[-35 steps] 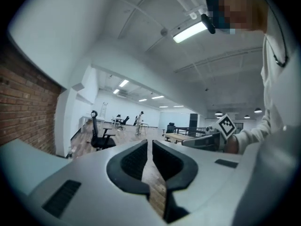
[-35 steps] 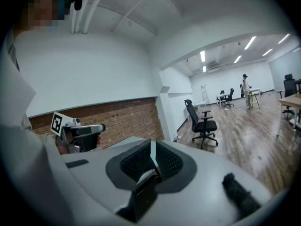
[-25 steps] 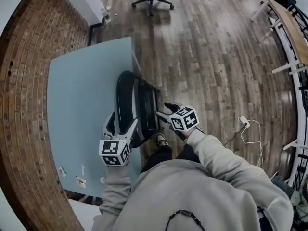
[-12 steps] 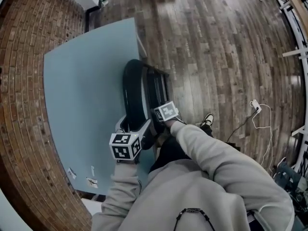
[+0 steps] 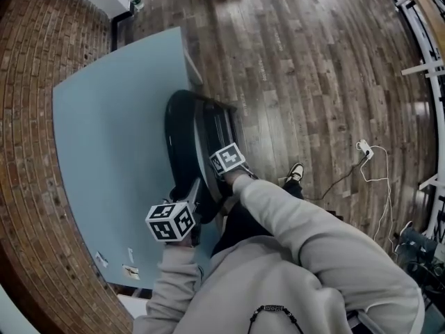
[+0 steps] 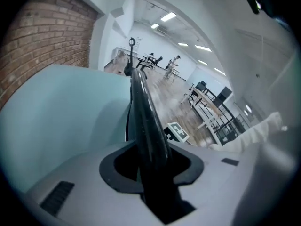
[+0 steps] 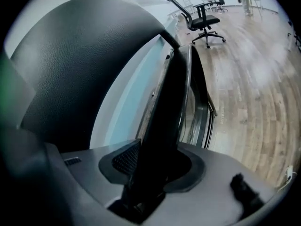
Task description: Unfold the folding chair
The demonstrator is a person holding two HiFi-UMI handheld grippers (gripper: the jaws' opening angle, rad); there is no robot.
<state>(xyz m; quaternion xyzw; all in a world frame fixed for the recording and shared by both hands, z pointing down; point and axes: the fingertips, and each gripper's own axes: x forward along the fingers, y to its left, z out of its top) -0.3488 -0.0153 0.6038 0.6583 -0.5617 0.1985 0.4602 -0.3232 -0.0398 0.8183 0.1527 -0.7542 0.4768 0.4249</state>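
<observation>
A black folding chair [image 5: 189, 134] stands folded flat against a pale blue panel [image 5: 111, 138]. My left gripper [image 5: 197, 195] is at the top rim of the chair's backrest [image 6: 143, 112], which runs straight between its jaws; the jaws [image 6: 150, 166] are closing and their pads touch the rim. My right gripper [image 5: 217, 181] sits just to the right, on the edge of the folded seat [image 7: 169, 112]. Its jaws [image 7: 150, 168] are closing too, with the seat edge pressed between the pads. The curved backrest [image 7: 70, 65] fills the left of the right gripper view.
A brick wall [image 5: 28, 186] lies behind the blue panel. Wooden floor [image 5: 313, 82] spreads to the right, with a white plug and cable [image 5: 363, 148] on it. The person's shoe [image 5: 295, 172] is beside the chair. A black office chair [image 7: 202, 15] stands further off.
Both grippers have come down onto the chair's top. The left one went from open above the backrest to closed on its rim. The right one moved in onto the seat edge.
</observation>
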